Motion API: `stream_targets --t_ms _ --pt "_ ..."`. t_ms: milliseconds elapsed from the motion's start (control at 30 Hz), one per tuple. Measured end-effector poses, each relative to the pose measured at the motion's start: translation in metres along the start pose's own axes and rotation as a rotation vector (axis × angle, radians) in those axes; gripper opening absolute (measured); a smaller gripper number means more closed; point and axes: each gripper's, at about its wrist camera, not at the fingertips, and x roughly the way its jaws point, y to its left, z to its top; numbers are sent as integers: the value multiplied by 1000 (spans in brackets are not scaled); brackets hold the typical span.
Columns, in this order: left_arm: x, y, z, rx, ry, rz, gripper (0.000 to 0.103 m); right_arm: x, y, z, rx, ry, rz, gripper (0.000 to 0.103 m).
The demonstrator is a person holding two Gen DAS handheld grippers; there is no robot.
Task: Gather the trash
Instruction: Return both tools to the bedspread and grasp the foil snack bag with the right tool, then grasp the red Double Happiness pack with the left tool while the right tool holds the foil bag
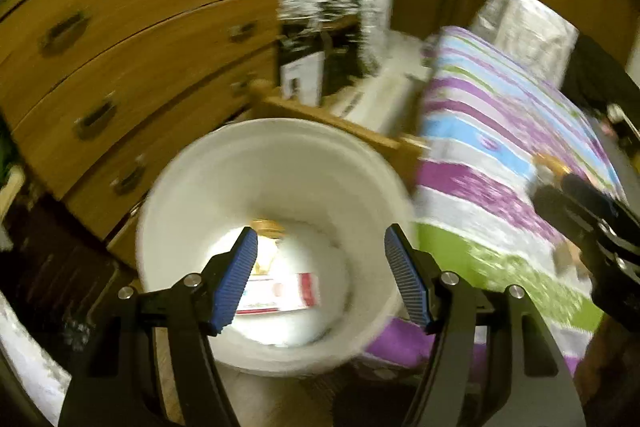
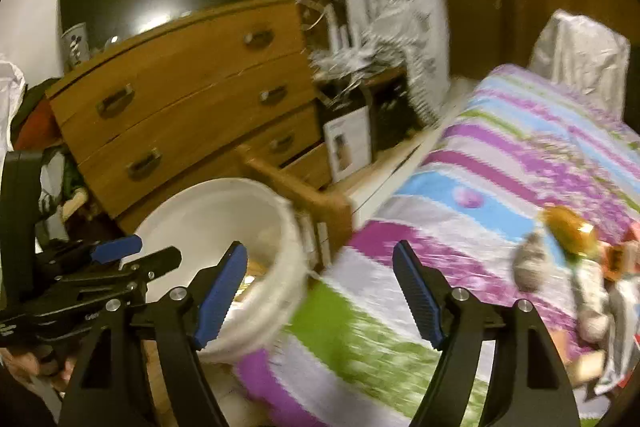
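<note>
Left wrist view: left gripper (image 1: 321,277), jaws apart, nothing between the blue pads (image 1: 236,281). Directly beyond and below the jaws, a white bucket (image 1: 200,195), mouth open toward the camera; at its bottom, past the left pad, a white-and-red carton (image 1: 280,293) and a yellowish scrap, too blurred to identify. Beyond the bucket, a wooden chest of drawers (image 1: 132,67). Right of the jaws, a bed with a striped bedspread (image 1: 492,131) in purple, blue, white and green. Far right edge, part of the right gripper.

Right wrist view: right gripper (image 2: 320,293), jaws wide apart, empty, over the bedspread's near edge. Left of the jaws, the bucket, its rim behind the left pad; further left, the other gripper. Well to the right of the jaws, lying on the bedspread, a cluster of trash: an amber-coloured item (image 2: 568,227), a grey crumpled piece (image 2: 530,263), pale wrappers (image 2: 592,303). Blur prevents finer identification.
</note>
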Motion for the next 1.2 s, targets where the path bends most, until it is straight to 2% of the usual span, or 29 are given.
stream_targets --t_ms 133,300,367,500,567,667,767,967,1000,1133,1200 --pt "-3 -49 -11 108 -12 -88 63 -40 -42 -27 31 -87 -91 77" --pt "-1 -105 -32 226 -30 -172 63 -79 -94 -61 62 -127 -192 77" --pt "3 -123 -39 230 -24 -220 63 -91 -119 -76 83 -112 -224 77" --pt "20 -147 -52 145 28 -323 72 -112 -173 -109 141 -72 -293 77" --pt "32 -160 -61 134 76 -338 73 -121 -201 -123 181 -51 -310 77" --pt "44 -175 -70 142 105 -330 75 -128 -242 -137 211 -27 -337 77" --pt "55 -186 -77 145 153 -333 75 -123 -279 -141 222 13 -325 77" --pt "64 -208 -75 239 159 -333 77 -79 -317 -123 222 124 -185 77" --pt "65 -212 -75 250 157 -327 77 -70 -320 -121 214 146 -193 73" --pt "65 -221 -76 272 163 -315 82 -41 -319 -120 187 233 -157 44" --pt "63 -224 -76 275 167 -324 82 -48 -314 -119 191 203 -144 39"
